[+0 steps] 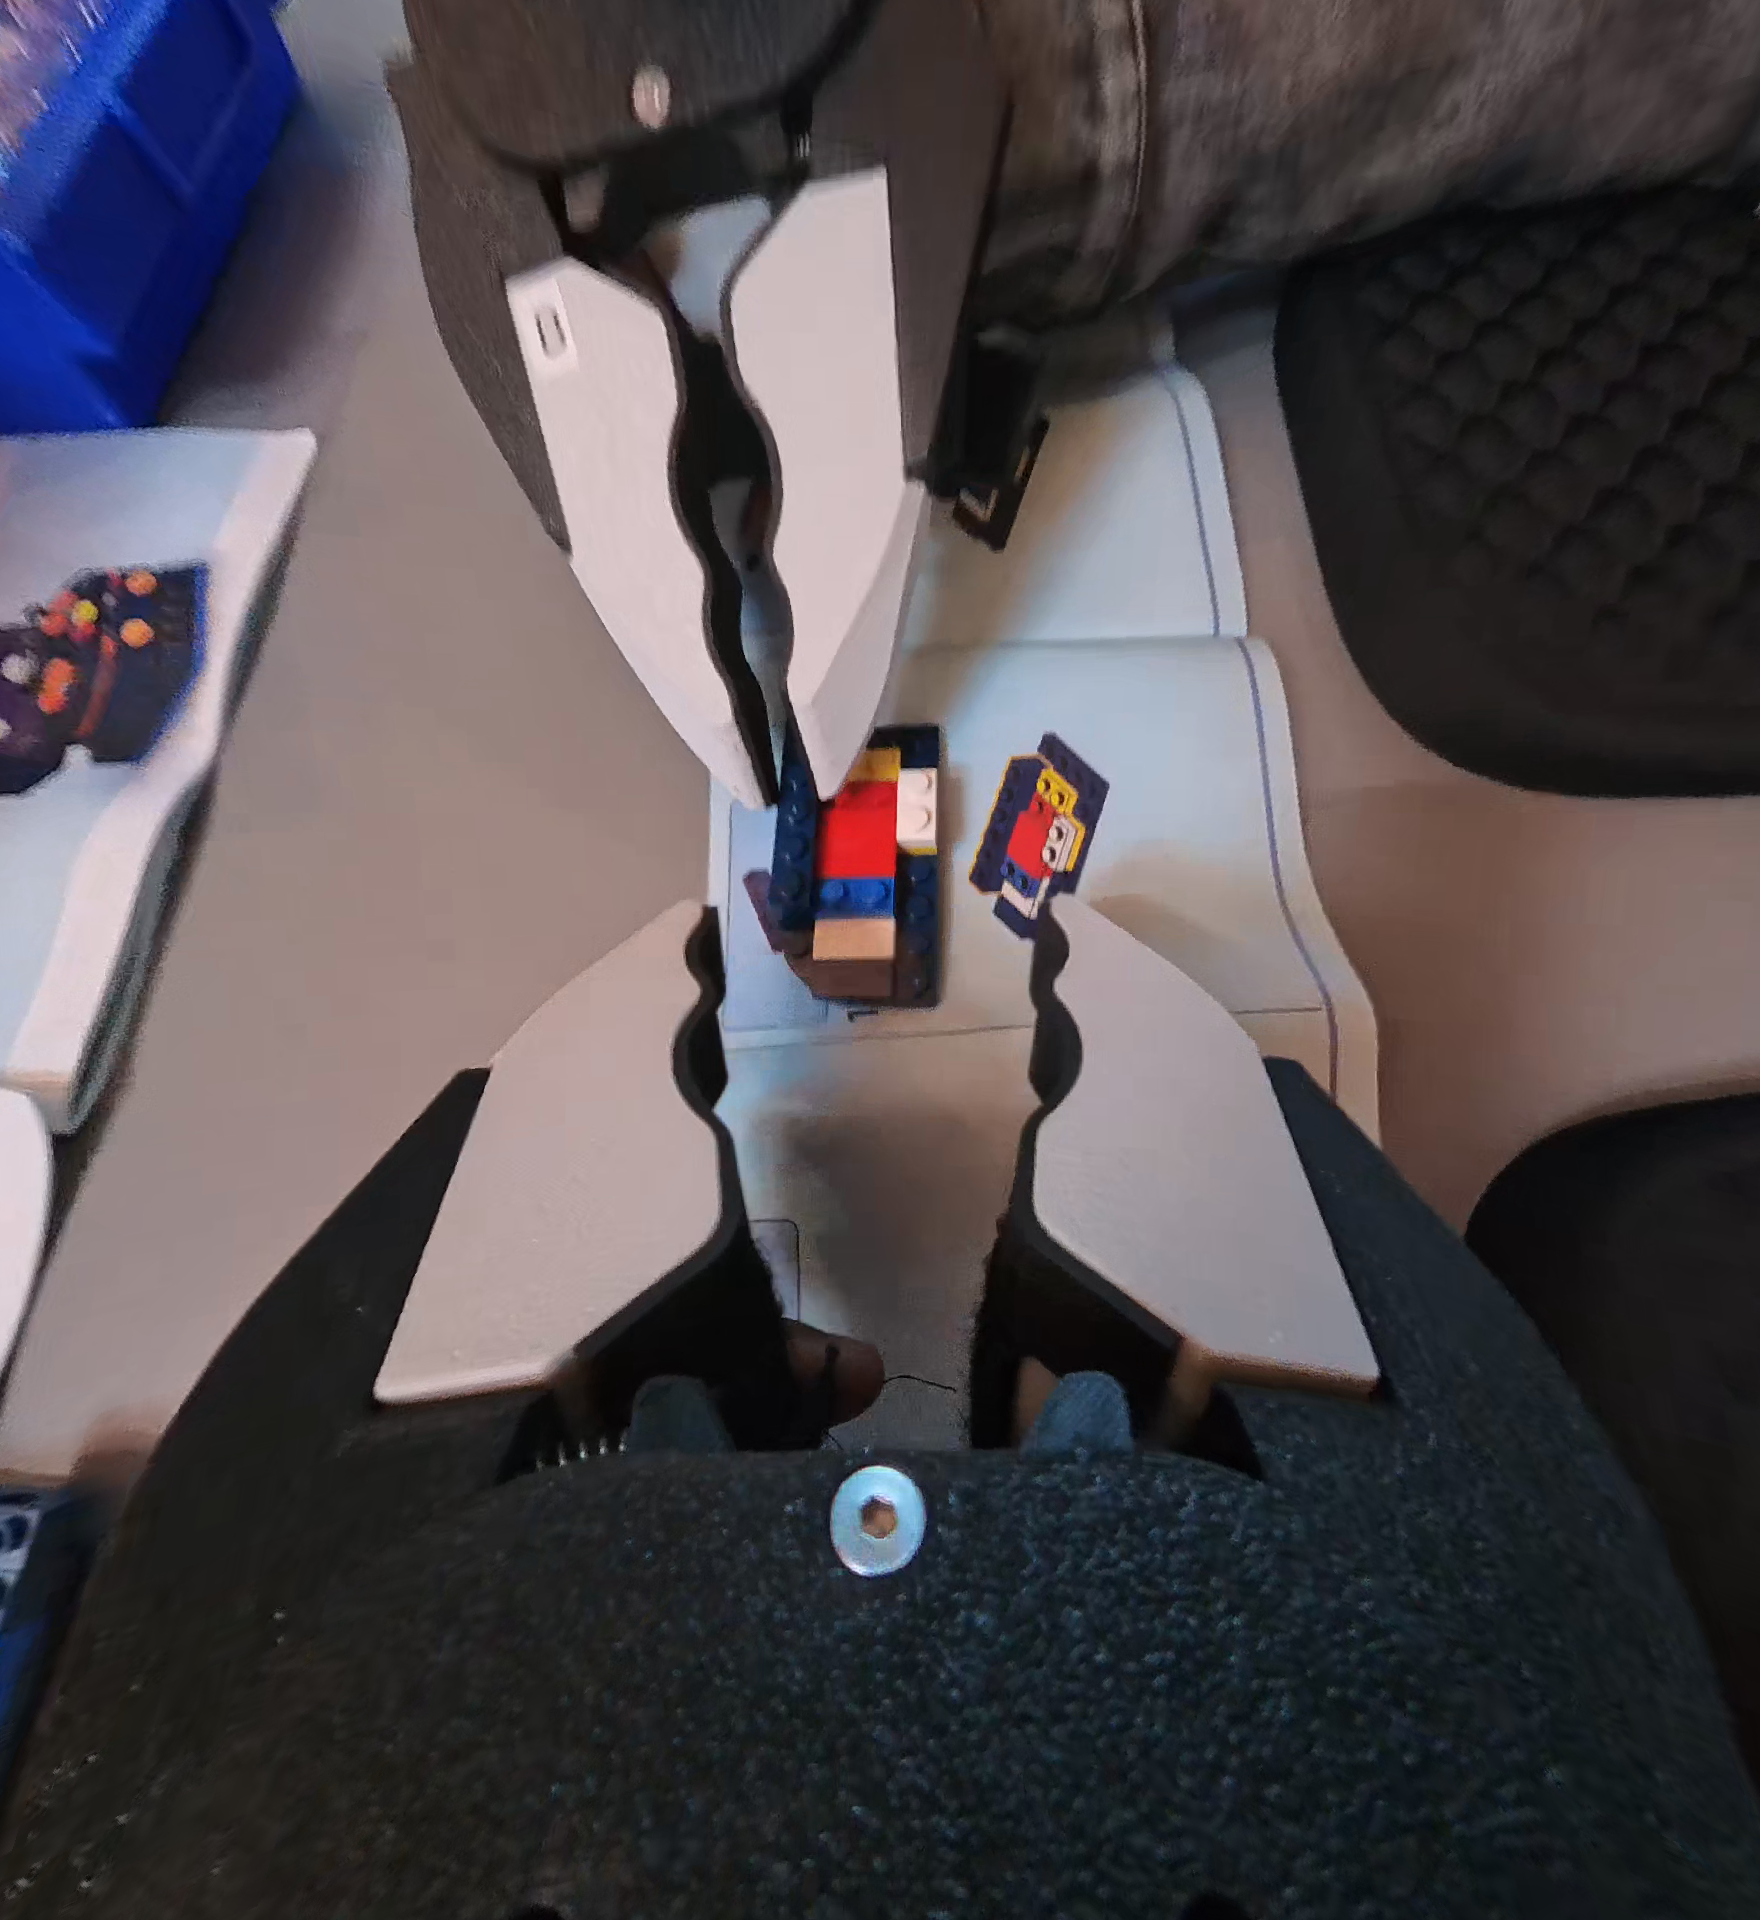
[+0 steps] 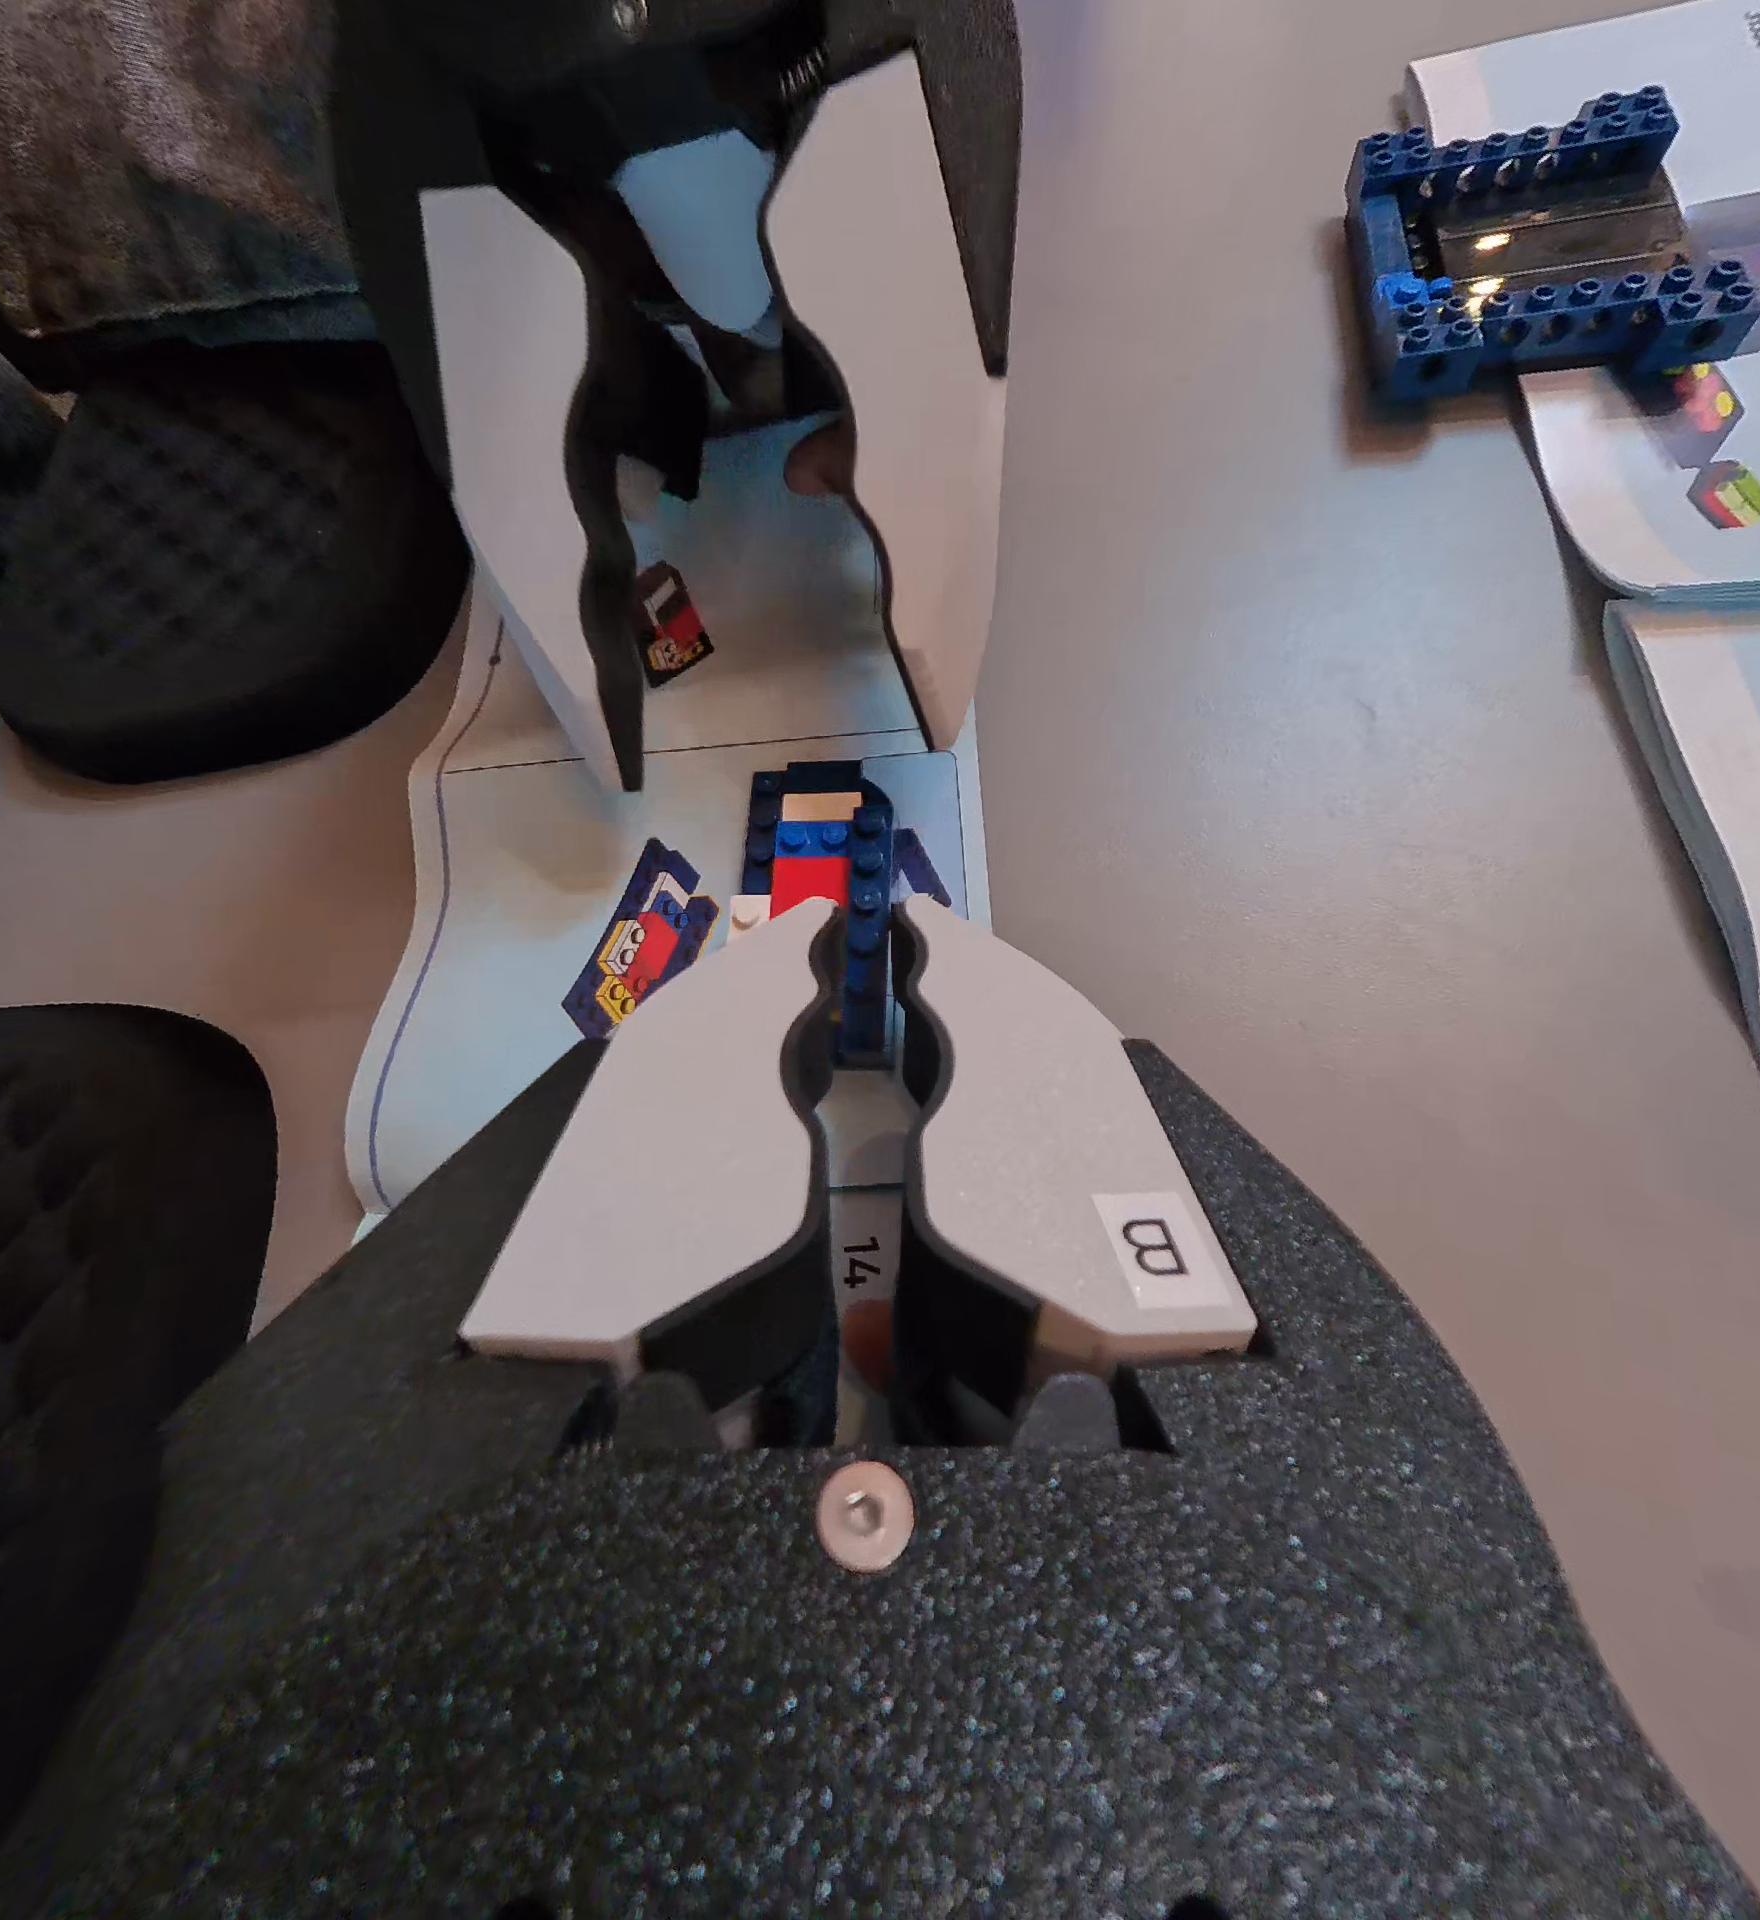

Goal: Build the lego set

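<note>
A: Right gripper (image 2: 868,914), what's it doing?

B: I'm pinching a dark blue studded strip (image 2: 863,940) with it, the long narrow piece along one edge of the small brick model (image 1: 855,868). Both pads are pressing on the strip's sides. The left wrist view is confirming it, tips closing on that same strip at the model's far corner.

A: Where's the model sitting?

B: It's lying on an open instruction booklet (image 1: 1146,707) on the beige table (image 2: 1323,831). Dark blue base, red block in the middle, blue, tan and brown pieces at one end, yellow and white at the other.

A: Left gripper (image 1: 876,914)?

B: I'm holding it spread wide, nothing between the fingers, tips hovering just short of the model's brown end.

A: Around it?

B: A printed picture of the model (image 1: 1037,831) is showing just beside the real one. A blue brick frame (image 2: 1541,239) is resting on another booklet (image 2: 1686,499), well apart. A blue bin (image 1: 97,208) is sitting off to the side, blurry, contents probably loose pieces. Black quilted cushions (image 1: 1582,468) are lying past the booklet.
</note>
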Available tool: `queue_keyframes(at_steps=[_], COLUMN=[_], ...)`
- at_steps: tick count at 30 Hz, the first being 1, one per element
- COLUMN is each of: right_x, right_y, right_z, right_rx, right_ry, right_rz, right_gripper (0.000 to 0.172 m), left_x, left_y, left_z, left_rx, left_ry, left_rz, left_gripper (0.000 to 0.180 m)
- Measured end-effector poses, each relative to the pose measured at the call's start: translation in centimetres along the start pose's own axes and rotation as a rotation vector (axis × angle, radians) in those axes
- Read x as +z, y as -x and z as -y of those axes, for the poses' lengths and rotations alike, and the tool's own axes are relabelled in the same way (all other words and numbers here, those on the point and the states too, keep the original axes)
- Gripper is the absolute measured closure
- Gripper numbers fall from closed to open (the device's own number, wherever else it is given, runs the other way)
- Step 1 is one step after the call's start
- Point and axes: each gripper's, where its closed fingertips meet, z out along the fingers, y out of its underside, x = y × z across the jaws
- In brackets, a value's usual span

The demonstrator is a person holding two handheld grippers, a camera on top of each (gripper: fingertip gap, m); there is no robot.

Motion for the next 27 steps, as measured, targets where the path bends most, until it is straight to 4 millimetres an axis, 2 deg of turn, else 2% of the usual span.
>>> queue_keyframes(at_steps=[4, 9, 15, 19, 21, 23, 25, 27], right_x=[0.1, 0.1, 0.1, 0.1, 0.2, 0.2, 0.2, 0.2], right_y=[0.0, 0.0, 0.0, 0.0, 0.1, 0.1, 0.1, 0.1], right_z=[-0.1, -0.1, -0.1, -0.1, -0.1, -0.1, -0.1, -0.2], right_rx=[0.003, 0.002, 0.003, 0.0, 0.001, 0.001, -0.001, -0.002], right_ry=[0.004, 0.007, 0.008, 0.009, 0.009, 0.009, 0.011, 0.012], right_rz=[-0.002, -0.003, -0.002, -0.001, 0.001, 0.002, 0.0, -0.001], right_gripper=[0.164, 0.164, 0.164, 0.164, 0.164, 0.164, 0.164, 0.164], left_x=[-0.1, 0.5, 0.7, -0.2, -1.3, -2.0, -1.5, -0.4], left_y=[-0.1, -0.7, -0.5, 0.6, 1.3, 2.3, 2.9, 3.0], left_z=[1.0, 0.2, -0.2, 1.1, 2.5, 3.5, 3.0, 1.7], left_rx=[0.108, 0.152, 0.152, 0.227, 0.272, 0.231, 0.118, 0.039], left_ry=[-0.041, 0.023, 0.05, 0.021, -0.027, -0.083, -0.078, -0.007], left_rz=[0.042, 0.026, 0.037, 0.147, 0.227, 0.295, 0.283, 0.248], left_gripper=[0.127, 0.134, 0.13, 0.127, 0.14, 0.169, 0.176, 0.177])
